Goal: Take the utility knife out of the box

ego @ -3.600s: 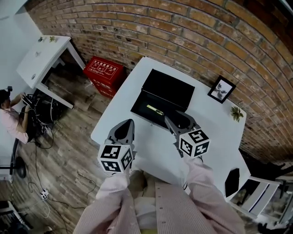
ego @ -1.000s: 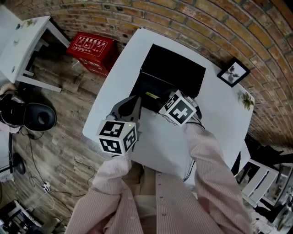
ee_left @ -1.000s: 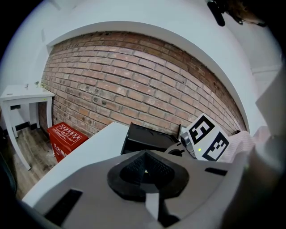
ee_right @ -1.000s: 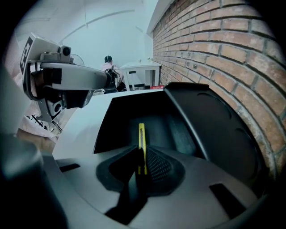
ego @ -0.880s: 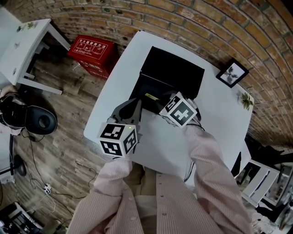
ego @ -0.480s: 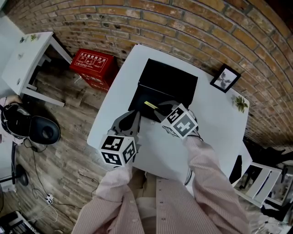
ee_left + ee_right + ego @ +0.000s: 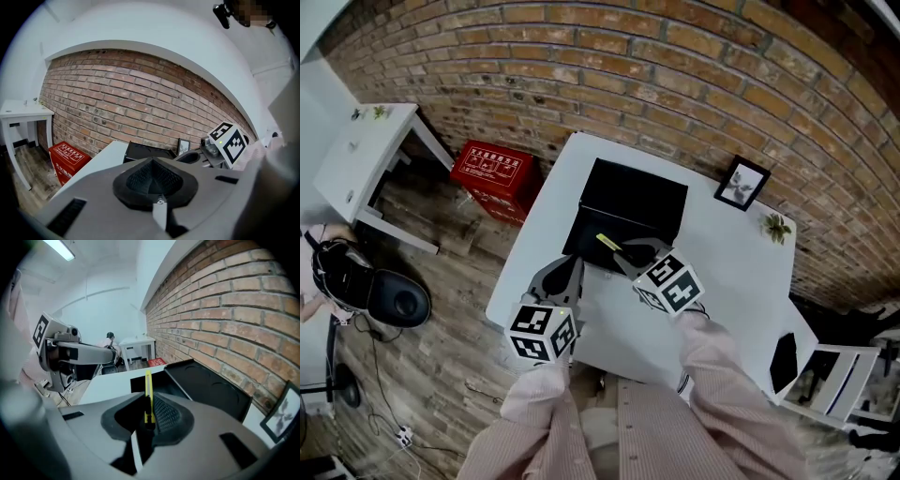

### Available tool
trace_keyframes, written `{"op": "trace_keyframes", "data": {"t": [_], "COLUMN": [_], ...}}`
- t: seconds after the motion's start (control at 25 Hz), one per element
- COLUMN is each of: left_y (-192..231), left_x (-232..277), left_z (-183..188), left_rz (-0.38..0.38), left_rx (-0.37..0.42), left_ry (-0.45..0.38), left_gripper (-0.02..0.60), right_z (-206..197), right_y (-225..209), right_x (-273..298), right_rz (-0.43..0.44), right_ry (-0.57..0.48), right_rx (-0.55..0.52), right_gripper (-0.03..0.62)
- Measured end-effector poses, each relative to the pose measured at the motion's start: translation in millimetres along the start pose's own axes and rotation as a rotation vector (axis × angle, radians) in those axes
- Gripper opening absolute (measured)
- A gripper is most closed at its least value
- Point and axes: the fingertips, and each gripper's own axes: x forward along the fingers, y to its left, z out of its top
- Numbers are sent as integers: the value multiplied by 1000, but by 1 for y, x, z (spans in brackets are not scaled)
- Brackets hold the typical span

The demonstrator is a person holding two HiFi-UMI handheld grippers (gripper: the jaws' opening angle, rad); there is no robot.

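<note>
The black box [image 7: 623,214] lies open on the white table [image 7: 741,272], its lid [image 7: 636,191] folded back toward the brick wall. My right gripper [image 7: 625,251] is shut on the yellow utility knife [image 7: 607,243], which it holds just above the box's near edge. In the right gripper view the knife [image 7: 148,386] stands on edge between the pads [image 7: 164,414], with the box [image 7: 201,380] beyond. My left gripper [image 7: 566,273] hovers left of the box, shut with nothing in it. In the left gripper view its pads [image 7: 140,176] meet, and the box [image 7: 145,152] lies ahead.
A red crate [image 7: 492,173] sits on the wood floor left of the table. A framed picture [image 7: 741,184] and a small plant [image 7: 776,227] stand at the table's far right. A white side table [image 7: 356,155] is at left, a black chair [image 7: 394,298] below it.
Both grippers have risen. The right one has drawn back toward me with the knife, which has come up out of the box's inside to its near edge.
</note>
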Motion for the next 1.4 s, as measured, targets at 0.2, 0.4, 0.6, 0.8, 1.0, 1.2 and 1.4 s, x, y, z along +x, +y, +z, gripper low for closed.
{"op": "trace_keyframes", "data": {"t": [0.2,0.4,0.6,0.8,1.0,1.2,1.4], "left_y": [-4,-11,-20,-26,-28,-29,-27], "left_x": [-9,-14,-20,-26,-37,-47,-56], "left_z": [8,18,28,37,43,56,70], "left_rz": [-2,-6,-12,-11,2,19,43], "left_rx": [20,47,77,99,112,138,190], "left_ry": [-20,-42,-67,-87,-108,-144,-182], "left_gripper": [-8,-8,-8,-8,-8,-8,-8], "right_z": [10,18,24,35,44,49,55], "right_y": [-1,0,1,0,-2,-3,-4], "right_x": [-21,-41,-63,-86,-111,-133,-155], "right_rz": [-37,-69,-123,-161,-211,-244,-288], "right_ry": [-92,-187,-270,-375,-490,-588,-663], "right_rx": [48,106,150,186,184,195,196], "right_gripper": [56,55,55,55,55,55,55]}}
